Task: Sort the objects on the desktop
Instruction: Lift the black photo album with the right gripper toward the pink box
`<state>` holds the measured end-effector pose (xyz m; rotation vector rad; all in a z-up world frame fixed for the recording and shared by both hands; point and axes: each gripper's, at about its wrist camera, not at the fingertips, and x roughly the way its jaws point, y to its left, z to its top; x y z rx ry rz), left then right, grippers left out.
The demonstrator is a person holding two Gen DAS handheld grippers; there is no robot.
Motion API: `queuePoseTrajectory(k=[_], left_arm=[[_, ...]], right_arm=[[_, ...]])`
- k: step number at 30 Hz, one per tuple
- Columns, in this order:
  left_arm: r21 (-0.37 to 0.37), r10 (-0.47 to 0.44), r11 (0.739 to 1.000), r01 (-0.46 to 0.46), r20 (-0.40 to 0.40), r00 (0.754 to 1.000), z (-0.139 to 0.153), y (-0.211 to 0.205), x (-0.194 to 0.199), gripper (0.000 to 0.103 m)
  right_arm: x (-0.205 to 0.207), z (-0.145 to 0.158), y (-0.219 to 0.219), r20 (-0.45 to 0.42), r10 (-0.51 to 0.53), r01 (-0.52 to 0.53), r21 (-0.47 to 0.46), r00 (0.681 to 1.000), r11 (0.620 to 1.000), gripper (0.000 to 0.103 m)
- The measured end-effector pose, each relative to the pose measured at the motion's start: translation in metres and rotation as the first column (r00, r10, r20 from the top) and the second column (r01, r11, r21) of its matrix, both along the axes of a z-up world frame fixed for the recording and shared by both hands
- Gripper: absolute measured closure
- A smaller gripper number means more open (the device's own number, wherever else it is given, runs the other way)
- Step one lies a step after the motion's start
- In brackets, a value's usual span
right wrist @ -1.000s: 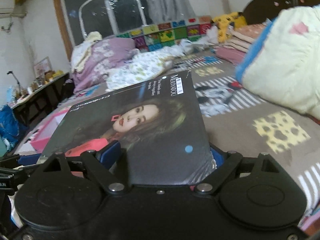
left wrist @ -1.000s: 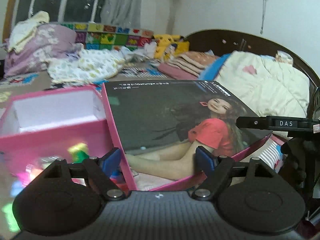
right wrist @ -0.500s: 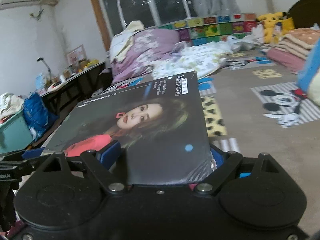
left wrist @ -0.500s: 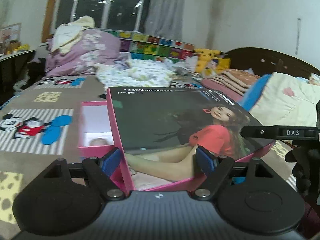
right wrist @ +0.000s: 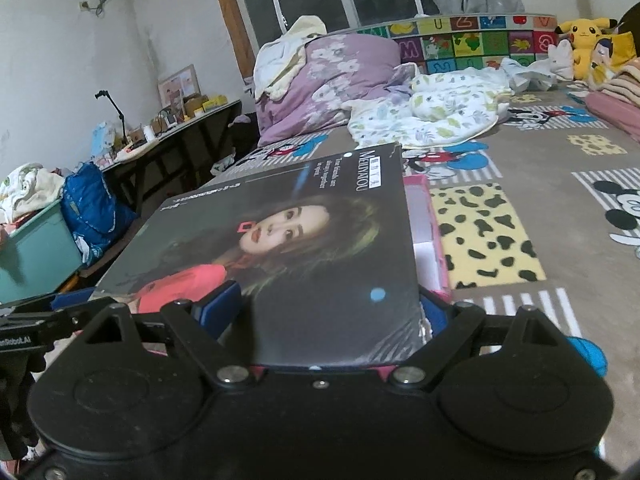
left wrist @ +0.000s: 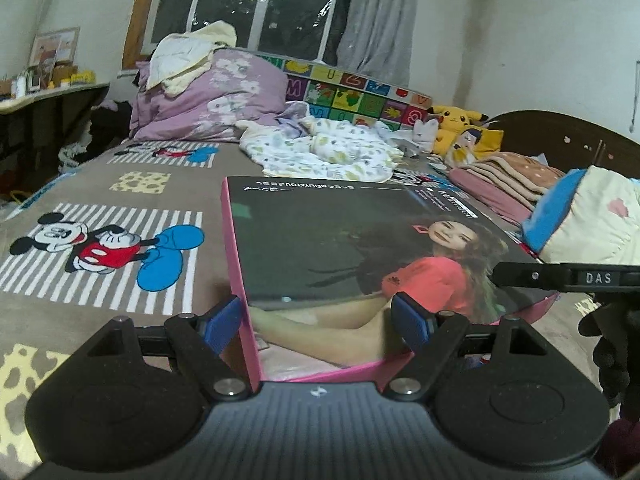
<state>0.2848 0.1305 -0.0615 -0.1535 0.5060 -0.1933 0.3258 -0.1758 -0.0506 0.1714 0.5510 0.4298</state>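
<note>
A wide box lid (left wrist: 340,248) with pink sides and a dark printed portrait on top hangs over the bed between both grippers. My left gripper (left wrist: 318,322) is shut on the lid's near corner, and the pink side wall runs past its left pad. From the other side, my right gripper (right wrist: 326,314) is shut on the same lid (right wrist: 300,248). A pink box (right wrist: 430,216) with a white inside shows under the lid's right edge. The right gripper's black arm (left wrist: 580,278) shows at the right of the left wrist view.
The brown bedspread (left wrist: 120,280) with cartoon mouse prints lies below. A purple quilt pile (left wrist: 212,92), a white patterned blanket (left wrist: 320,152), yellow plush toys (left wrist: 460,128) and folded blankets (left wrist: 516,176) are farther back. A desk (right wrist: 172,136), blue bag (right wrist: 92,208) and teal bin (right wrist: 36,256) stand beside the bed.
Both grippers have carried the lid sideways over the bed and both views have swung. The open pink box at the left of the left wrist view is now hidden behind the lid.
</note>
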Motion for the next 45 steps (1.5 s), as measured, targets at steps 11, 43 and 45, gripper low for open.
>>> queuePoseTrajectory(k=[11,43,45], left_arm=[[-0.034,-0.021,0.999,0.02,-0.028,0.999,-0.029,0.007,0.051,0.022],[-0.067,-0.002,0.998,-0.003,-0.07,0.998,-0.039,-0.003,0.103,0.022],[-0.069,0.003,0.998,-0.007,-0.061,0.998,-0.038,-0.003,0.104,0.022]], right_arm=[[0.037,-0.012,0.007,-0.02,-0.025,0.024,-0.037,0.999,0.999,0.012],[0.084,-0.029,-0.013,-0.041,-0.099,0.1,0.016,0.994,0.995,0.013],[0.084,-0.029,-0.016,-0.042,-0.104,0.105,0.023,0.994,0.994,0.013]])
